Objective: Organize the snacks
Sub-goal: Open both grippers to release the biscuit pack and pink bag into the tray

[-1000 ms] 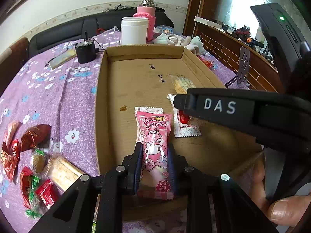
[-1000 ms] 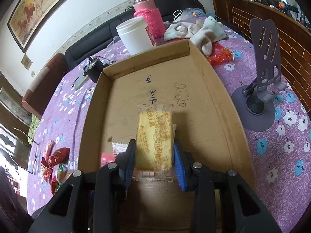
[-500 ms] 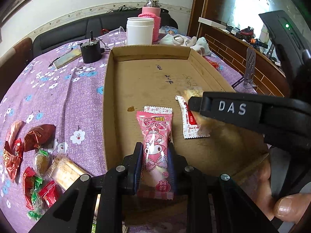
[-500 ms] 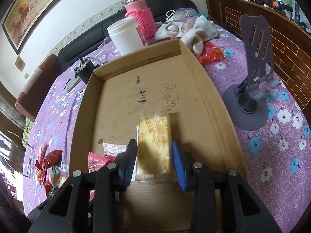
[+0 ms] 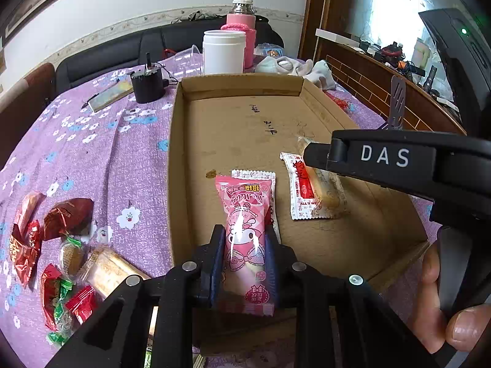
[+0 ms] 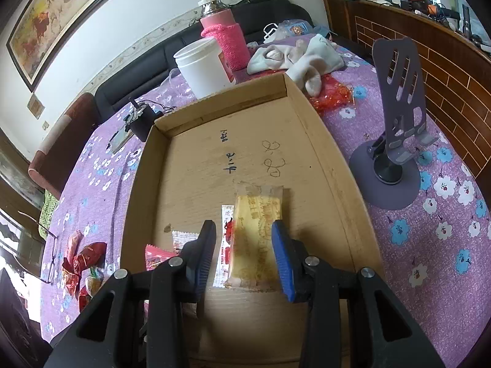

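Pink packet (image 5: pixel 245 239) sits clamped in your left tongs (image 5: pixel 244 263) over the box (image 5: pixel 322 104) floor, as it was a second ago. Your right tongs (image 6: pixel 244 254) have slackened around the yellow biscuit (image 6: pixel 256 239), which now lies on the white sachet (image 6: pixel 225 245), so it looks delivered. More snacks (image 5: pixel 61 245) wait on the bench (image 5: pixel 92 153).
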`<state>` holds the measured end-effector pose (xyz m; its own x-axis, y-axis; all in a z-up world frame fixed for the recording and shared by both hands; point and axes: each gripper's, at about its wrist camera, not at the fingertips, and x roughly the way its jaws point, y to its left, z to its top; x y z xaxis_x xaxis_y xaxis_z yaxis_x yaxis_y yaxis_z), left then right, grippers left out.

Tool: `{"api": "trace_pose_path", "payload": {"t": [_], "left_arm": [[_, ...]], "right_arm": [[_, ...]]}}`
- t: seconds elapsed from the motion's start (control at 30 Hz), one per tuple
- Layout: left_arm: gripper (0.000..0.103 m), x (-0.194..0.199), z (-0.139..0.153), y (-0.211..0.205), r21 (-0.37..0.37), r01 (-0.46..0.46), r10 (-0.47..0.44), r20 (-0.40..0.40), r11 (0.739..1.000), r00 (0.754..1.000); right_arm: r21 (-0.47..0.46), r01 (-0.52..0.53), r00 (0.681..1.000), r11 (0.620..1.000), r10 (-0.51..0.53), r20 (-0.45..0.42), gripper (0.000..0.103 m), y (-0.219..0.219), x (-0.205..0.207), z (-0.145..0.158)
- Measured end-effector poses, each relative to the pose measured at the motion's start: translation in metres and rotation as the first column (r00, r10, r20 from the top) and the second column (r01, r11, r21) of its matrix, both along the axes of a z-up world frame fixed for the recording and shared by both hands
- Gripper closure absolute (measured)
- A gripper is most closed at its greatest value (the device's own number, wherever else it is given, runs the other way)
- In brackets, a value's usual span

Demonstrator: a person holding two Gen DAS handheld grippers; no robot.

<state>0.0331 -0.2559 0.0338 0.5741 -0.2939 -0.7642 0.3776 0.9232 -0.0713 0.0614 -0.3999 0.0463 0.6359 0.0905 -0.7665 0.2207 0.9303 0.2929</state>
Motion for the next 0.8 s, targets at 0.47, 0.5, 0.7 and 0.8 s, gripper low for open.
{"api": "trace_pose_path", "payload": {"t": [0.47, 0.5, 0.7, 0.8], "left_arm": [[0.076, -0.008, 0.010, -0.002, 0.031, -0.010, 0.007, 0.082, 0.999, 0.997], [0.075, -0.009, 0.010, -0.002, 0.032, -0.011, 0.008, 0.085, 0.999, 0.996], [0.067, -0.012, 0.014, -0.001, 0.037, -0.021, 0.017, 0.114, 0.999, 0.993], [0.067, -0.013, 0.014, -0.001, 0.043, -0.025, 0.019, 0.125, 0.999, 0.992]], "right_arm": [[-0.002, -0.004, 1.000, 1.000, 0.004, 0.014, 0.067, 0.002, -0.001, 0.002], [-0.003, -0.004, 1.000, 1.000, 0.004, 0.015, 0.067, 0.002, -0.001, 0.003], [-0.013, -0.009, 1.000, 1.000, 0.009, 0.017, 0.067, 0.004, -0.002, 0.003], [-0.024, -0.007, 1.000, 1.000, 0.007, 0.022, 0.067, 0.005, -0.003, 0.004]]}}
